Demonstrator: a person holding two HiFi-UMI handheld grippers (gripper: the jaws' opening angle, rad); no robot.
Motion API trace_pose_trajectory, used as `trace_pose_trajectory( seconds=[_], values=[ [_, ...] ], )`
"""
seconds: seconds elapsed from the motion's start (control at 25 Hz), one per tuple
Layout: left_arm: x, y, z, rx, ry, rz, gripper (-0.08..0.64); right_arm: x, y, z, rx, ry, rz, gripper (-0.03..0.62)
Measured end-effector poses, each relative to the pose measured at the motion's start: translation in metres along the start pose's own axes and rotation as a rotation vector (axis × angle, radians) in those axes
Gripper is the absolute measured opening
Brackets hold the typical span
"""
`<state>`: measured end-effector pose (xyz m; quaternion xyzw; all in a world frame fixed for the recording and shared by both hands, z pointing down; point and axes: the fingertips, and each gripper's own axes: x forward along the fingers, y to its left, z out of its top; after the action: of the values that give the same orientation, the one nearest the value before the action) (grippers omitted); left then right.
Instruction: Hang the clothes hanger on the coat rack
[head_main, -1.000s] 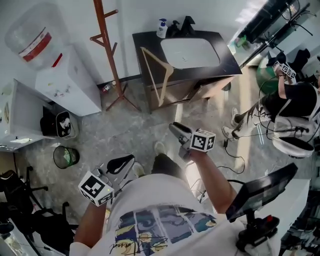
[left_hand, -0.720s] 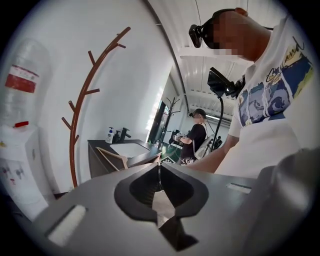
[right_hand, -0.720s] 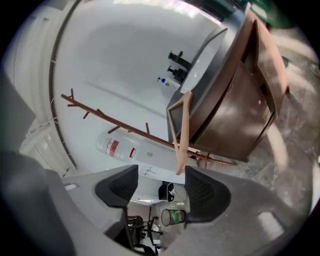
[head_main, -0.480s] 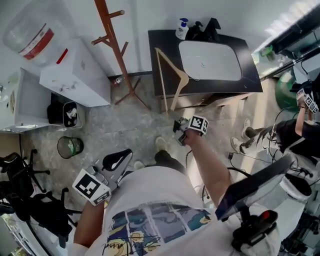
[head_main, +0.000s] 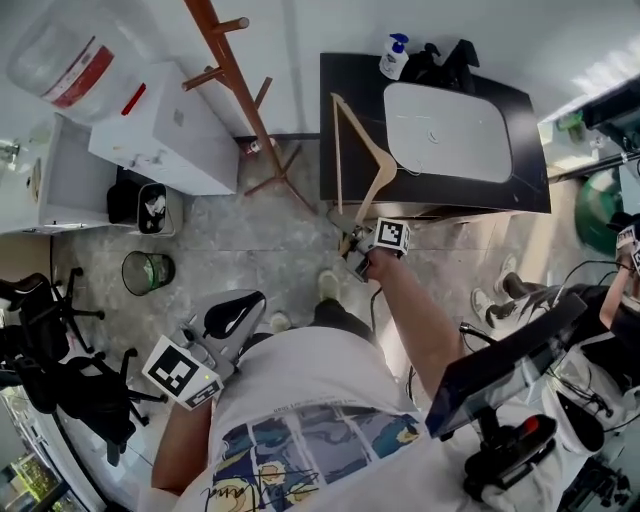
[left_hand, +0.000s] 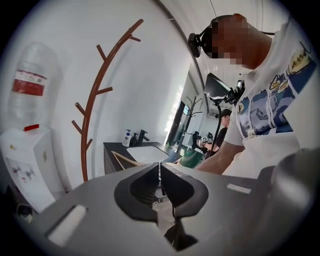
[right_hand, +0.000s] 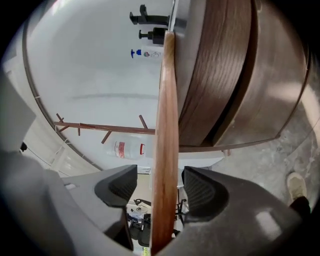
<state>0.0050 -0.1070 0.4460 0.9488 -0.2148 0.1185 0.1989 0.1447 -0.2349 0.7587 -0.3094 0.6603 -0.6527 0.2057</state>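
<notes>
Down at the front of the table (head_main: 355, 70), that's where my right tool (right_hand: 160, 187) is now, low against the dark cabinet face. Its jaws have just been opening and they stand wide, one pad on each side of the clothes hanger (right_hand: 165, 100). The wooden arm runs straight through the gap, and neither pad presses on it. So the hanger is between the jaws but not gripped. It leans against the table's front, at the corner nearest the coat rack (head_main: 235, 75), with its upper end up by the table's edge. The coat rack itself stands just beside that end of the table, against the white wall, well clear of the hanger, its pegs bare. On the table top sits a white basin (head_main: 450, 130), with a soap bottle (head_main: 395, 55) at the back by the wall. My left tool (left_hand: 160, 167) hangs back from the table, close to my body, jaws brought together with nothing between them. Beyond the coat rack, away from the table, is the water dispenser (head_main: 165, 130).
</notes>
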Motion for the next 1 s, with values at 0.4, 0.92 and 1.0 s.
trace_pose_trajectory(
  seconds=[0.4, 0.92, 1.0],
  values=[
    [0.004, 0.014, 0.007, -0.023, -0.035, 0.065, 0.011, 0.000, 0.005, 0.010, -0.051, 0.038, 0.000, 0.026],
    [-0.007, 0.014, 0.008, 0.000, -0.074, -0.001, 0.009, -0.039, 0.072, 0.015, -0.435, 0.127, -0.136, 0.026],
    [-0.010, 0.012, 0.007, 0.006, -0.078, -0.016, 0.009, -0.049, 0.086, 0.011, -0.506, 0.160, -0.160, 0.026]
  ],
)
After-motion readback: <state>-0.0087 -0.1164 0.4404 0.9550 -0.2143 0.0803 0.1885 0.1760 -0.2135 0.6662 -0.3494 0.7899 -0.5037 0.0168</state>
